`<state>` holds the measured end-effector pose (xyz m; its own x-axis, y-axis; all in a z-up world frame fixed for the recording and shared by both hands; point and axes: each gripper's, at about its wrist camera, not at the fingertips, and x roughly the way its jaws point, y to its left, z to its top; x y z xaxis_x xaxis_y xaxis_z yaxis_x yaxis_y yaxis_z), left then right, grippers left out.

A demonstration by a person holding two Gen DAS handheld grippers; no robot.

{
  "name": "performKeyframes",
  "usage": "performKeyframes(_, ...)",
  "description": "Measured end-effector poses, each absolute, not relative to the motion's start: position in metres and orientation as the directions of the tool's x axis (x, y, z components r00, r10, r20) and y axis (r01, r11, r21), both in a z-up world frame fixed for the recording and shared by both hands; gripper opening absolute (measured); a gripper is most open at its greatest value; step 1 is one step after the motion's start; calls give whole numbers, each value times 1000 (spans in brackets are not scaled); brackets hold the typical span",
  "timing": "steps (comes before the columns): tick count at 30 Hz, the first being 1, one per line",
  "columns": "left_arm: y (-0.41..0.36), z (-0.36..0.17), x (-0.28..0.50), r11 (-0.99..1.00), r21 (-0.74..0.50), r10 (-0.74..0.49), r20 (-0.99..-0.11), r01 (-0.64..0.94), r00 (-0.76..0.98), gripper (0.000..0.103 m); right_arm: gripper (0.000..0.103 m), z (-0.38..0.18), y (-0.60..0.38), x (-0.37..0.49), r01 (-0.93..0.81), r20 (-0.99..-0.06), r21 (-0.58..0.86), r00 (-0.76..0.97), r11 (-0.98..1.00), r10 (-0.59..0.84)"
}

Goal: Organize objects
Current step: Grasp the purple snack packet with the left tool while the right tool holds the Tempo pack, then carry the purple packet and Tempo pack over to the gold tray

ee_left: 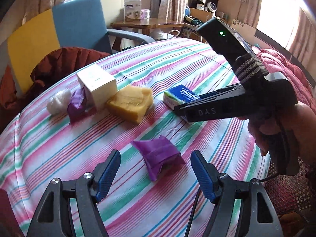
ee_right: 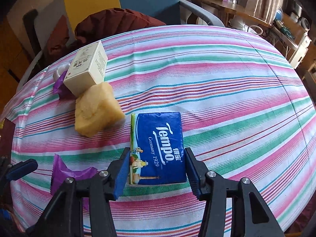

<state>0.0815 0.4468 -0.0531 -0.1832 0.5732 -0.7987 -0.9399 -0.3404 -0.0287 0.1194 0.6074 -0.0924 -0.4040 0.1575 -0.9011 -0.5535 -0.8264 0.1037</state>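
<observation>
On a striped tablecloth (ee_right: 227, 75), the right gripper (ee_right: 157, 163) clamps both fingers against the sides of a blue Tempo tissue pack (ee_right: 160, 138) lying flat. The left gripper (ee_left: 156, 171) hovers with fingers spread wide, a purple packet (ee_left: 159, 156) between them (untouched). A yellow sponge (ee_right: 96, 110) sits at ten o'clock from the pack.

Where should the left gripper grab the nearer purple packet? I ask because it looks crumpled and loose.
Probably across the purple packet's bulging middle, coming down from above with the open left gripper. Its edges look thin and flat against the striped cloth, giving little to pinch.
</observation>
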Motion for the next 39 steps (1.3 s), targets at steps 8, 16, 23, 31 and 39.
performKeyframes(8,462,-79,89,-189,-54,559,-827,-980,-63,59,54,-94,611,123,-567,-902,145,-412,-811,127)
performKeyframes(16,441,-82,90,-238,-101,580,-813,-966,-58,60,54,-94,614,123,-580,-902,174,-419,-796,108)
performKeyframes(23,456,-96,85,-258,-98,562,-824,-961,-67,60,54,-96,614,121,-576,-902,169,-418,-799,110)
performKeyframes(31,428,-96,77,-336,-89,607,-781,-937,-143,49,53,-95,609,118,-557,-897,137,-420,-819,135)
performKeyframes(39,358,-96,24,-580,-167,607,-741,-797,-287,47,53,-77,596,120,-531,-851,92,-480,-842,210)
